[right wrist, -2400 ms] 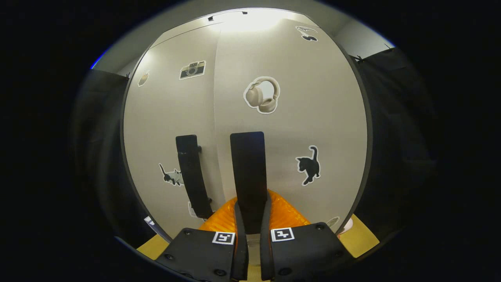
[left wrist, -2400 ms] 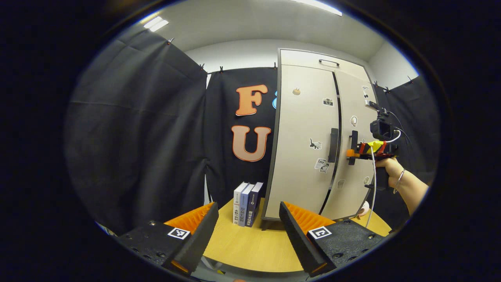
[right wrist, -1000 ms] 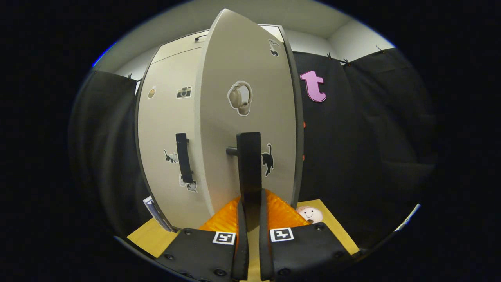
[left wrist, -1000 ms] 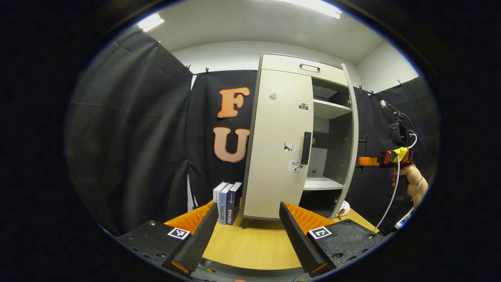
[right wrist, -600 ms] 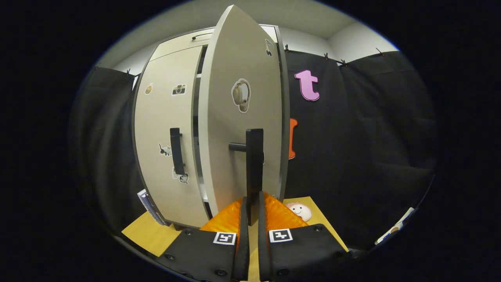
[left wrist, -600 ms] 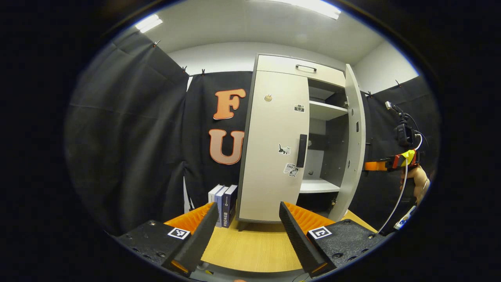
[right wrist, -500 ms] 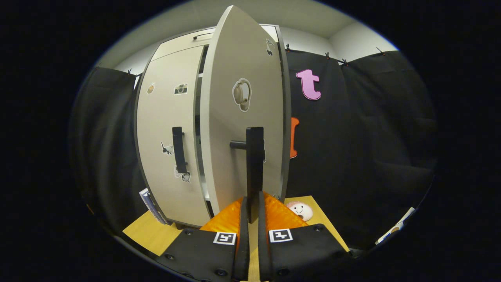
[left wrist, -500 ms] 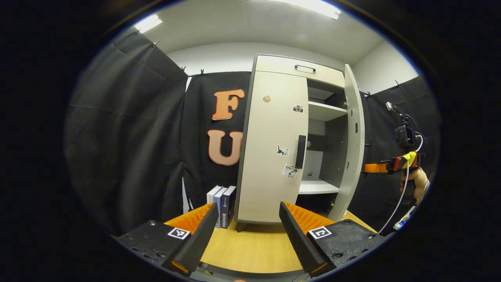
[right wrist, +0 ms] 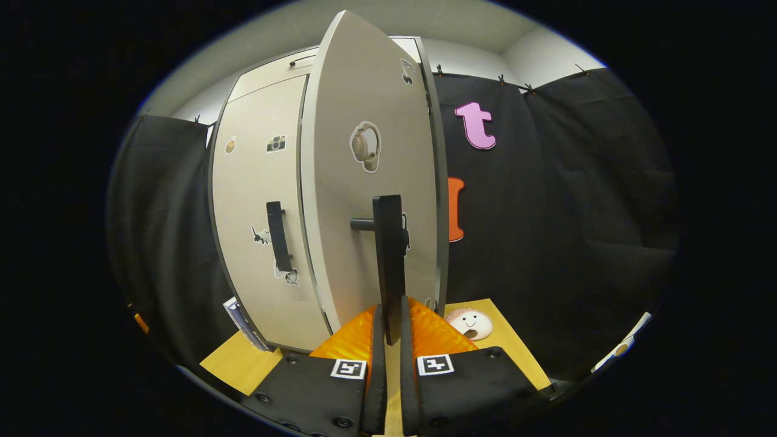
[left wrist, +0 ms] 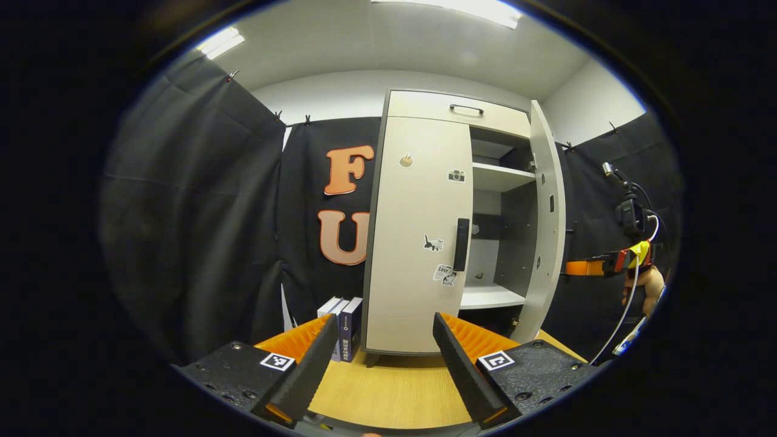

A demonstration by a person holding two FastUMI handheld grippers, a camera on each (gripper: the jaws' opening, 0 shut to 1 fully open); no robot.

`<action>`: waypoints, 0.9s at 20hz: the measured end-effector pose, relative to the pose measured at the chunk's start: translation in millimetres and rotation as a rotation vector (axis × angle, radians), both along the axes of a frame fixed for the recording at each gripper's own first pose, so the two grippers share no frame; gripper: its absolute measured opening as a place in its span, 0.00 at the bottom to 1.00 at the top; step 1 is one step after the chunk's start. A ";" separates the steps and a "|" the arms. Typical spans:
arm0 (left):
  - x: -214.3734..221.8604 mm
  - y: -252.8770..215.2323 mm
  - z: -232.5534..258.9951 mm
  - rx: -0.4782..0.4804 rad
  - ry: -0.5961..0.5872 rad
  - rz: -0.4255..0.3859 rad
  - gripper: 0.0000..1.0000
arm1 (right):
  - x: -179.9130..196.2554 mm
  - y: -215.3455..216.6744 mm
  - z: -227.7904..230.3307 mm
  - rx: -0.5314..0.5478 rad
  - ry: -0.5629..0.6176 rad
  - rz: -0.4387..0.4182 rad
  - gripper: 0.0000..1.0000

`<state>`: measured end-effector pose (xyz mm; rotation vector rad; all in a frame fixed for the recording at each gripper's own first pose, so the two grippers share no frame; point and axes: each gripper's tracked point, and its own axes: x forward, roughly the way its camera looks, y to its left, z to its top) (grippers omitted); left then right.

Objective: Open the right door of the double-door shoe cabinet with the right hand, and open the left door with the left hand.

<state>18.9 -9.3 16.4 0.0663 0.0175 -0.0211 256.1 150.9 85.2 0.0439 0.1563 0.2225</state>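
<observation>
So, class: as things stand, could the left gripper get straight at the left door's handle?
Probably yes. The left gripper is open and faces the shut left door, whose handle stands bare, with only wooden table between. The right door swings the other way.

Wooden table point(left wrist: 388, 394) carries cabinet point(left wrist: 419, 255), books point(left wrist: 343, 318), toy point(right wrist: 468, 323)

Cabinet point(left wrist: 419, 243) on table point(left wrist: 388, 388), books point(left wrist: 343, 318) left of it (upright), toy point(right wrist: 468, 323) right.
</observation>
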 end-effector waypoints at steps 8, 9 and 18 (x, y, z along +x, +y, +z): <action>14.4 -28.9 -4.4 0.008 0.009 -0.016 0.95 | 2.6 -14.8 0.6 -0.001 -0.015 -0.028 0.17; 17.1 -35.0 -5.3 0.007 0.012 -0.021 0.95 | 3.6 -18.8 0.3 -0.006 -0.018 -0.041 0.17; 65.3 -86.2 -10.8 -0.018 0.026 -0.045 0.95 | -2.7 -63.5 -1.8 0.036 0.008 -0.164 0.08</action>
